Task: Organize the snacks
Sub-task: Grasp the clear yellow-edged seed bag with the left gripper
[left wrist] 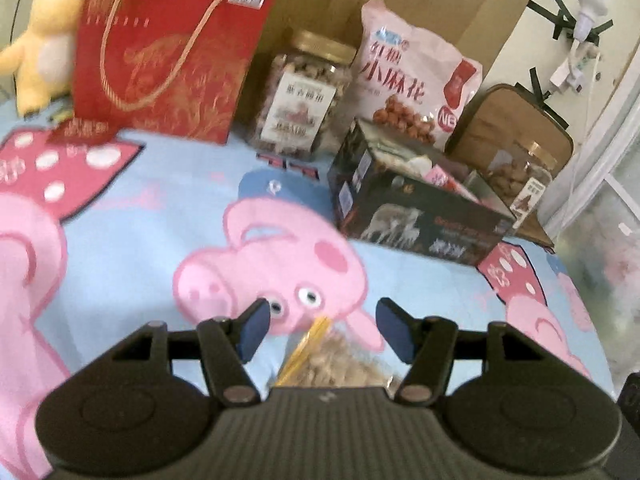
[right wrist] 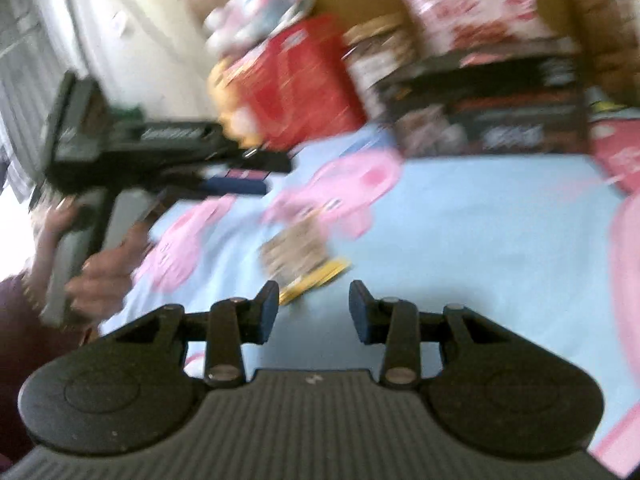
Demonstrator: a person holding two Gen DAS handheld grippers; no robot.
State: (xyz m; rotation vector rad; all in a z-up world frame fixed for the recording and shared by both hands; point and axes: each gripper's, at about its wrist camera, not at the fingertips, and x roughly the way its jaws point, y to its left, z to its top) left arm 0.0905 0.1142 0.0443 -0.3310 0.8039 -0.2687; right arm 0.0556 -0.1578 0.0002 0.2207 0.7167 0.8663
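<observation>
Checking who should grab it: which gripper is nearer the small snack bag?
Left. The left gripper hangs right over the snack bag, jaws open; the right gripper sits just short of it, beside it.

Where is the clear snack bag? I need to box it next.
In the left wrist view the snack bag lies on the sheet below the open left gripper, nearer than the black box.

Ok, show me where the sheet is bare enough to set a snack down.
Free: the pig-print sheet between the red gift bag, the black box and the small snack packet near the left gripper. Crowded: the back row of bag, jar and pink pouch.
</observation>
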